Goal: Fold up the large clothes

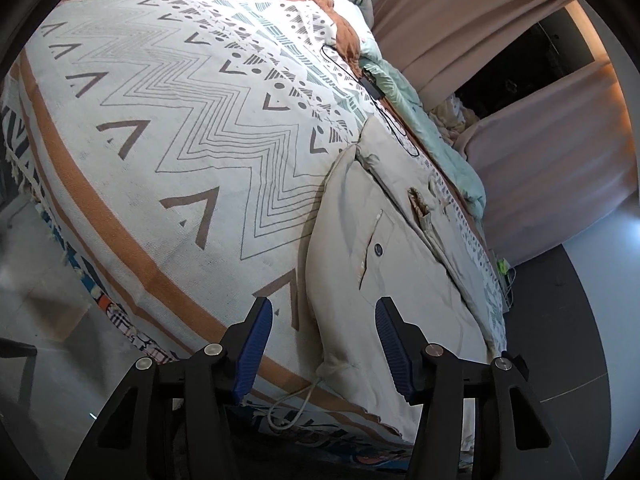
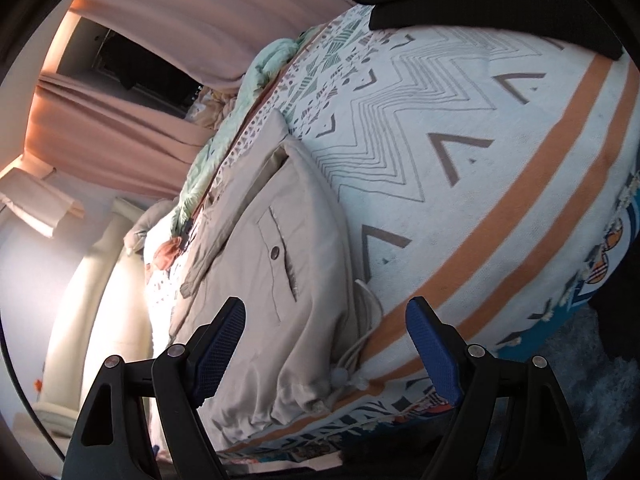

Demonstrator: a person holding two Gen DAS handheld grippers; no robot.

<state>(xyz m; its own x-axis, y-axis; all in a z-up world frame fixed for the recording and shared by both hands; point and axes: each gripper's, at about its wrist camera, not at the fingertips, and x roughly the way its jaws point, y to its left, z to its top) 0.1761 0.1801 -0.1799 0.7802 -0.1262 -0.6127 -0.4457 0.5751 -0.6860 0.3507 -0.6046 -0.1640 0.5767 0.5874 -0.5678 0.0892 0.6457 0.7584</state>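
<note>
We see a beige jacket [image 1: 384, 264] lying on the patterned bedspread [image 1: 168, 128], both hand-held grippers, left [image 1: 324, 344] and right [image 2: 326, 344], released above its hem.

One beige buttoned cotton garment [image 1: 384, 264], one white zigzag-patterned woven bedspread [image 1: 180, 140], one crumpled mint-green blanket [image 1: 432, 120], two pink pleated curtains [image 1: 460, 12].

Both wrist views near beige jacket [image 1: 384, 240]

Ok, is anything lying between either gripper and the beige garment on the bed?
Nothing visible. The left gripper and right gripper both hang open just above the near end of the beige garment, with only its own drawstring trailing there.
</note>
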